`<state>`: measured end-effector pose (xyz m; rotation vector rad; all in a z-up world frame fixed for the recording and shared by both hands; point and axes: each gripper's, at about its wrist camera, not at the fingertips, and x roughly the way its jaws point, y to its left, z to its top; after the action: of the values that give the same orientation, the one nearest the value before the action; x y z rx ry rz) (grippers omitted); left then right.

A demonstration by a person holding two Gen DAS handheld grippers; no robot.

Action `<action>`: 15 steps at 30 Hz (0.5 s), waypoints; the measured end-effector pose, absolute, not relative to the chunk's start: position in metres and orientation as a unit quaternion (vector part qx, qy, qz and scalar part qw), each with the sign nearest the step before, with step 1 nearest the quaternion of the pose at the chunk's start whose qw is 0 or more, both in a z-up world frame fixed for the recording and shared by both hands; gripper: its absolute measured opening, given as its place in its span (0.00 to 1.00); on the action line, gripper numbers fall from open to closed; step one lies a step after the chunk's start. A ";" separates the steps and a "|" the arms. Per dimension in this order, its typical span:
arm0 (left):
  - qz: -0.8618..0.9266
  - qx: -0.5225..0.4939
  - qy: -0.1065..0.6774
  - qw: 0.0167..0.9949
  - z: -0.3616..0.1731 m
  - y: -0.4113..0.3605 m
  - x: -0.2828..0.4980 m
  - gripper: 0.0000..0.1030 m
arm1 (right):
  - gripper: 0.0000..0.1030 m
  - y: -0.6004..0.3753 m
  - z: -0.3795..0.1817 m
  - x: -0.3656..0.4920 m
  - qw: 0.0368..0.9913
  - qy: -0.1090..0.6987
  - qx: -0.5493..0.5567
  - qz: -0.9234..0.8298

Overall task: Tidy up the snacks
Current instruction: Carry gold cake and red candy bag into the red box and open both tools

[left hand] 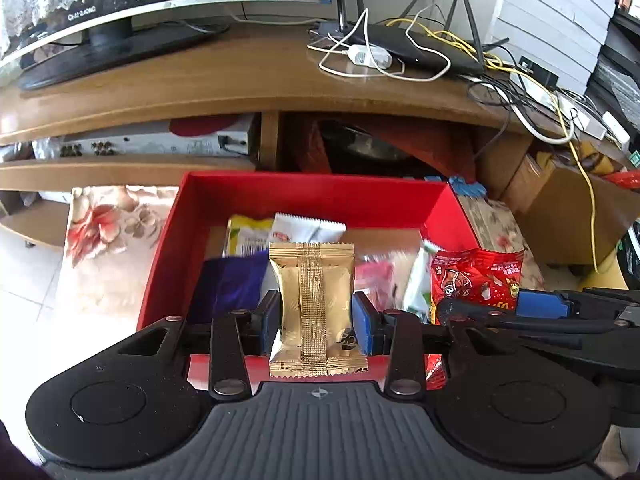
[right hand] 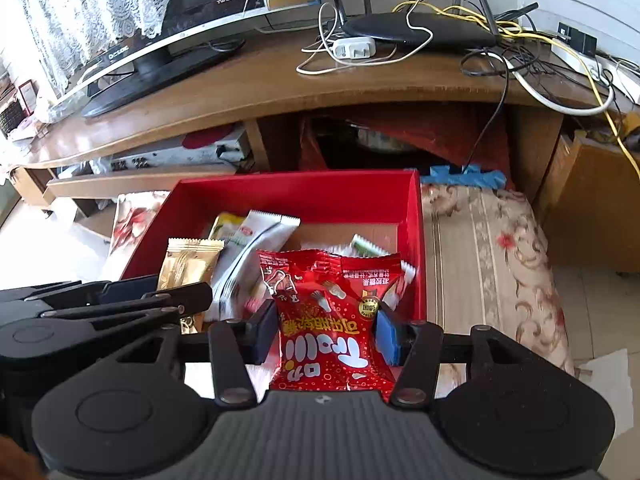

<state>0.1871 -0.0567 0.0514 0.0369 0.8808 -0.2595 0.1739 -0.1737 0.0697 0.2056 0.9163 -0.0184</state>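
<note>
My left gripper [left hand: 316, 320] is shut on a gold snack packet [left hand: 314, 300] and holds it upright over the near edge of the red box [left hand: 312, 194]. My right gripper [right hand: 326, 330] is shut on a red snack packet [right hand: 336, 320] over the box's near right part [right hand: 414, 248]. Each gripper shows in the other view: the right one with the red packet [left hand: 476, 276], the left one with the gold packet [right hand: 188, 264]. Inside the box lie a white packet [right hand: 256, 248], a yellow-green packet [left hand: 246, 236], a purple packet [left hand: 230, 280] and others.
The box rests on a floral cushion [right hand: 488, 248]. Behind it stands a wooden TV desk [left hand: 240, 76] with a monitor [left hand: 120, 12], a router [right hand: 420, 32], a white charger [right hand: 354, 48] and tangled cables. Cardboard boxes [left hand: 568, 208] stand to the right. Pale tiled floor lies on the left.
</note>
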 end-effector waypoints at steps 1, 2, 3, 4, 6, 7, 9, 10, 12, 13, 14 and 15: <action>-0.123 0.018 0.425 0.896 0.051 -0.058 0.191 0.43 | 0.51 -0.174 0.069 0.178 0.892 0.442 0.100 -0.009; -0.122 0.020 0.426 0.897 0.050 -0.058 0.194 0.43 | 0.51 -0.175 0.068 0.182 0.891 0.442 0.099 -0.010; -0.120 0.020 0.426 0.897 0.049 -0.059 0.198 0.43 | 0.51 -0.175 0.067 0.186 0.891 0.442 0.098 -0.010; -0.117 0.020 0.426 0.897 0.048 -0.059 0.201 0.43 | 0.51 -0.175 0.065 0.190 0.892 0.442 0.097 -0.010; -0.114 0.020 0.428 0.896 0.046 -0.059 0.207 0.43 | 0.50 -0.175 0.063 0.196 0.892 0.442 0.096 -0.010; -0.113 0.020 0.429 0.896 0.045 -0.059 0.210 0.43 | 0.50 -0.175 0.061 0.199 0.892 0.442 0.095 -0.010; -0.109 0.020 0.431 0.896 0.042 -0.060 0.214 0.43 | 0.50 -0.175 0.058 0.205 0.892 0.443 0.093 -0.010; -0.107 0.020 0.431 0.896 0.040 -0.060 0.217 0.43 | 0.50 -0.175 0.056 0.208 0.892 0.443 0.092 -0.011; -0.104 0.019 0.434 0.895 0.036 -0.059 0.220 0.43 | 0.50 -0.174 0.053 0.212 0.892 0.444 0.089 -0.011; -0.102 0.019 0.435 0.894 0.035 -0.059 0.222 0.43 | 0.50 -0.174 0.051 0.215 0.891 0.445 0.088 -0.010; -0.100 0.020 0.436 0.894 0.033 -0.059 0.224 0.43 | 0.50 -0.174 0.050 0.216 0.891 0.445 0.087 -0.010; -0.099 0.020 0.438 0.893 0.032 -0.058 0.226 0.43 | 0.50 -0.174 0.047 0.218 0.891 0.446 0.087 -0.010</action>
<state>0.2256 -0.0583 0.0316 0.0411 0.9080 -0.2051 0.2181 -0.1736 0.0471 0.1809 0.9264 -0.0206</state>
